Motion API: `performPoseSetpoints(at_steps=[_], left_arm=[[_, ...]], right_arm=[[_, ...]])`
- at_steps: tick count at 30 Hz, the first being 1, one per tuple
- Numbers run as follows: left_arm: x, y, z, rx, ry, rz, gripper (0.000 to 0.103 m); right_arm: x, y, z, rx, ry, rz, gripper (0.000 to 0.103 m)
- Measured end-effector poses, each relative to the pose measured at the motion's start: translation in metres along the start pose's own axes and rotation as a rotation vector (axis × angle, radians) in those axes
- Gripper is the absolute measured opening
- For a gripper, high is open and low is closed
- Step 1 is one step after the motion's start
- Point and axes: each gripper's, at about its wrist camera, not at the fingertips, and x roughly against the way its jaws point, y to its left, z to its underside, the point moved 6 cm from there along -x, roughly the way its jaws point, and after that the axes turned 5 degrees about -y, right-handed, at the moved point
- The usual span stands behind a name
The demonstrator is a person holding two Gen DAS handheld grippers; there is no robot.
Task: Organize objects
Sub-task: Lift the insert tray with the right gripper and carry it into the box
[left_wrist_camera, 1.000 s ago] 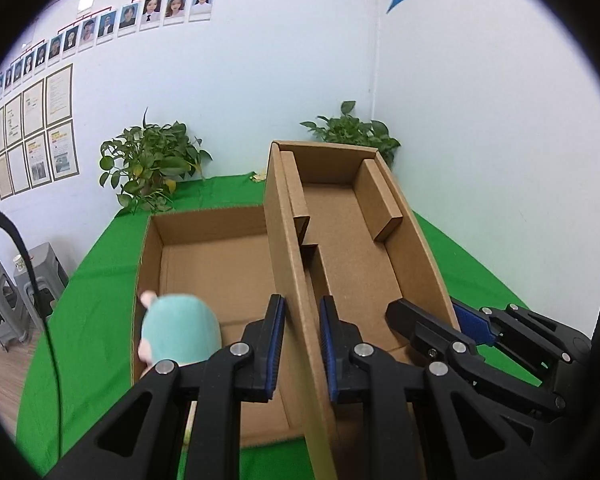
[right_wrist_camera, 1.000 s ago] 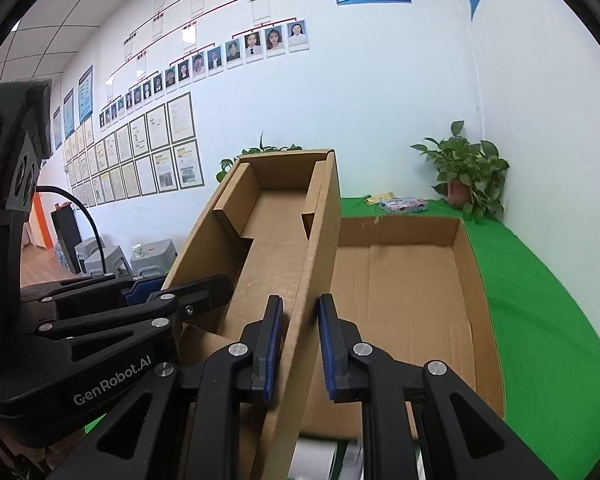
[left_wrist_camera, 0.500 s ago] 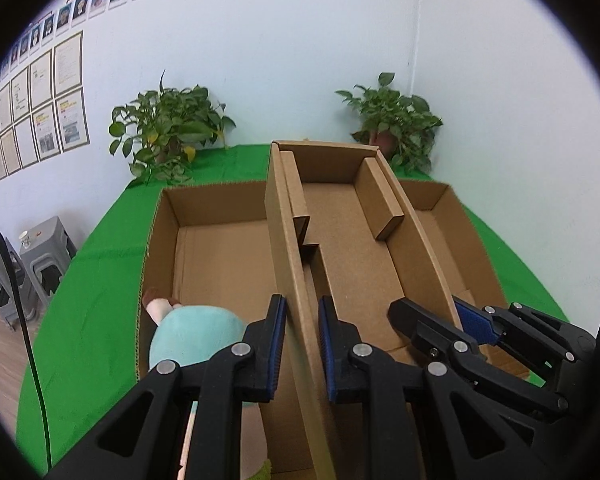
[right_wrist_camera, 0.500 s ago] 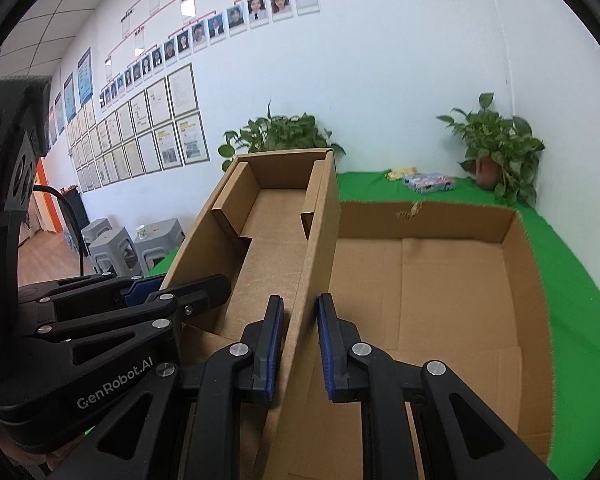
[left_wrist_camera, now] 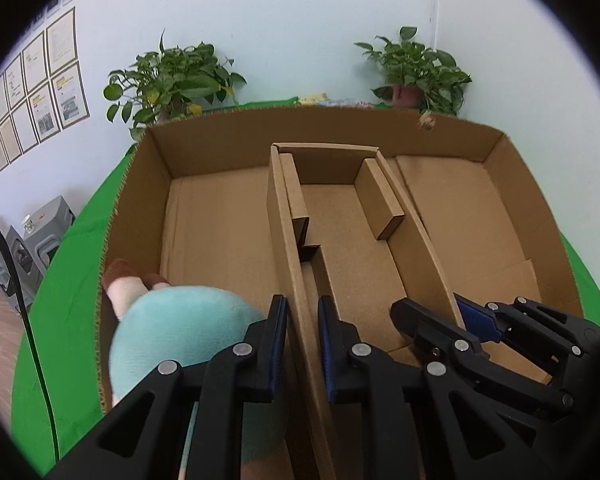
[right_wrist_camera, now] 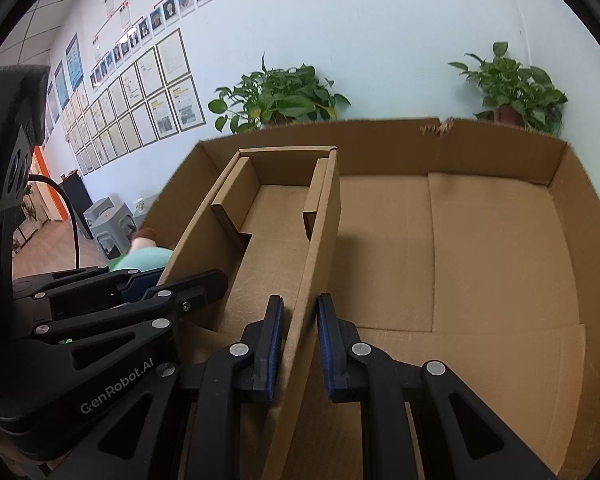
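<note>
"GenRobot.AI" printed on left gripper point(right_wrist_camera: 172, 292). It pinches the left wall of the small box point(left_wrist_camera: 340, 216); right gripper point(right_wrist_camera: 298, 344) pinches the right wall, jaws nearly shut on cardboard. Small box sits inside the large box point(left_wrist_camera: 140, 200) beside a teal plush toy point(left_wrist_camera: 180, 332). Green bench point(left_wrist_camera: 72, 280) beneath; plants point(right_wrist_camera: 276, 96) behind.

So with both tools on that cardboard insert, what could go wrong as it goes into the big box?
The left tool and right tool each grip only one thin wall of the cardboard insert, so uneven lowering could bend or twist it. The teal plush toy sits against the insert's left wall inside the large box and might get pinched underneath.
</note>
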Motion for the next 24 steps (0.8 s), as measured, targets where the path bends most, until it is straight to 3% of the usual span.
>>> performPoseSetpoints(at_steps=[10, 16, 24], left_arm=[[-0.008, -0.006, 0.005, -0.067, -0.004, -0.052, 0.018], [0.012, -0.003, 0.005, -0.048, -0.003, -0.038, 0.024], [0.048, 0.007, 0.018, -0.026, -0.039, -0.130, 0.024]], right_arm=[[-0.036, -0.025, 0.012, -0.060, 0.034, -0.043, 0.014], [-0.049, -0.025, 0.016, -0.074, 0.077, -0.049, 0.007], [-0.064, -0.017, 0.014, -0.043, 0.114, -0.006, 0.007]])
